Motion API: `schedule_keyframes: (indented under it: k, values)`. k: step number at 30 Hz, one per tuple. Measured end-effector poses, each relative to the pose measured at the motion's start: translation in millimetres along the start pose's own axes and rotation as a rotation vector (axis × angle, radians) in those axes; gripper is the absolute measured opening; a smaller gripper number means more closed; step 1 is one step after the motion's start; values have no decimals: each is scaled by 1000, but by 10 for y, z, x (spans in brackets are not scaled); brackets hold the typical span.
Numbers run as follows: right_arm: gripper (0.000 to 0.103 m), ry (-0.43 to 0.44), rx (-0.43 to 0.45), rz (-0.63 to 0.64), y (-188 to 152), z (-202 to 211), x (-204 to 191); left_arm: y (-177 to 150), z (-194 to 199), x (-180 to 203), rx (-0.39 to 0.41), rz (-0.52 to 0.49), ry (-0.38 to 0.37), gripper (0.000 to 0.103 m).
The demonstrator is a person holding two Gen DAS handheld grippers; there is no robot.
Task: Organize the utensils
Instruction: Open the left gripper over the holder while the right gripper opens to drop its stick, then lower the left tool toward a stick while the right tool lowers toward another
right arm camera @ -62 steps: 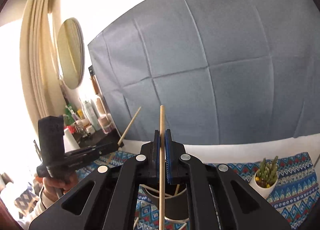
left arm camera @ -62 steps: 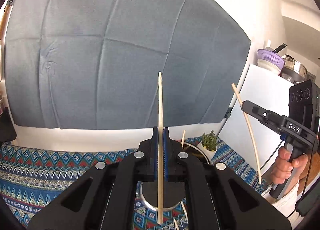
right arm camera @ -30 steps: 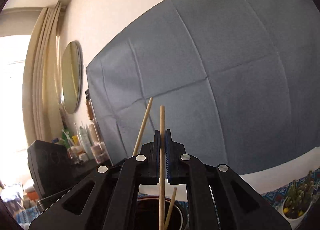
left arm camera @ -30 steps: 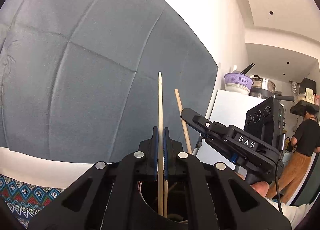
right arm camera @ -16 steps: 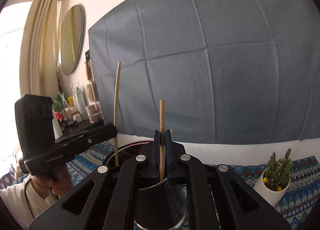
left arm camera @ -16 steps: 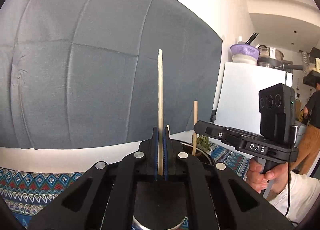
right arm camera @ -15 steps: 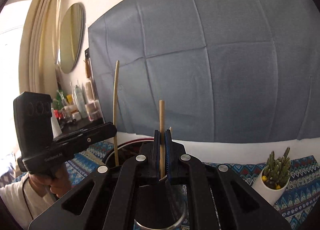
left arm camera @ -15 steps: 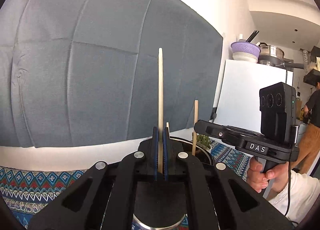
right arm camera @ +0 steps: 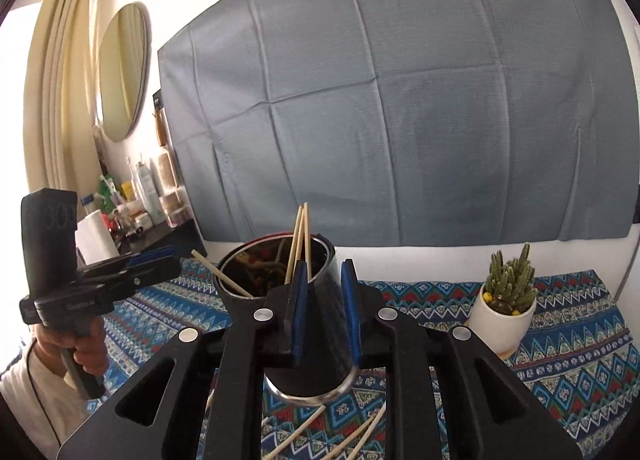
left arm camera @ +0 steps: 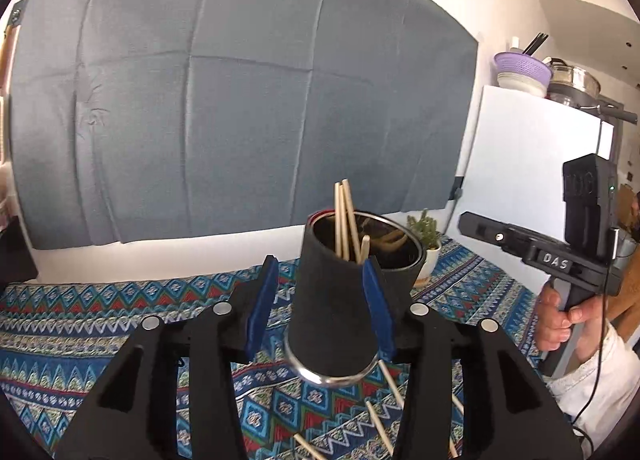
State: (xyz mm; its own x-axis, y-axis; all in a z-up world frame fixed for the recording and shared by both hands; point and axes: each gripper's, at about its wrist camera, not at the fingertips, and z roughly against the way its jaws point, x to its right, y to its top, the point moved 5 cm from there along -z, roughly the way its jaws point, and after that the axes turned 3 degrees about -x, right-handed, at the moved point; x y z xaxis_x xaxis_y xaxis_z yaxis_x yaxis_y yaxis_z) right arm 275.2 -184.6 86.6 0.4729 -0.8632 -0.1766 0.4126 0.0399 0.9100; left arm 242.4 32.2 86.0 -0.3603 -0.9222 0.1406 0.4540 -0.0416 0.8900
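Both grippers, L [left arm camera: 318, 300] and R [right arm camera: 322, 310], jaws opening w/ nothing pinched, chopsticks [left arm camera: 345, 220] now standing in black utensil cup [left arm camera: 336, 300]; best to back straight out w/o nudging cup, then take loose sticks [right arm camera: 320, 430] off patterned cloth [left arm camera: 80, 324] singly.

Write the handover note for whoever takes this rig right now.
Left gripper: fingers opening, nothing pressed between them; the black utensil cup stands beyond them.
Right gripper: fingers opening too, holding nothing, same cup ahead.
Done: several wooden chopsticks stand in the cup.
Left: loose chopsticks lie on the patterned tablecloth in front of the cup; pick them up and drop them in.
Mind the potted cactus right of the cup.
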Motion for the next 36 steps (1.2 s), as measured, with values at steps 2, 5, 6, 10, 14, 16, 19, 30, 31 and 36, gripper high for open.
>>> schedule_keyframes:
  k: [2, 5, 6, 10, 14, 16, 19, 30, 31, 36]
  values:
    - [30, -18, -13, -17, -68, 61, 35, -108, 46, -57, -53, 25, 57, 49]
    - [36, -39, -69, -29, -223, 97, 80, -287, 112, -144, -132, 79, 111, 57]
    - [40, -56, -96, -28, -284, 94, 94, -359, 130, -165, -164, 90, 125, 60]
    - [48, -194, -241, -24, -571, 24, 213, -647, 165, -226, -280, 121, 148, 72]
    - [51, -268, -402, -63, -887, -82, 355, -856, 157, -213, -347, 134, 141, 79]
    - [58, -275, -455, -63, -1014, -111, 403, -941, 151, -187, -364, 121, 145, 82]
    - [74, -270, -503, -72, -1158, -122, 437, -1049, 141, -151, -388, 119, 150, 90]
    - [87, -207, -588, -67, -1393, -215, 265, -1428, 24, -86, -514, 184, 96, 97]
    - [87, -203, -597, -65, -1406, -237, 247, -1438, 24, -89, -512, 181, 96, 97]
    - [87, -209, -629, -55, -1459, -317, 231, -1569, -19, -103, -533, 162, 134, 97]
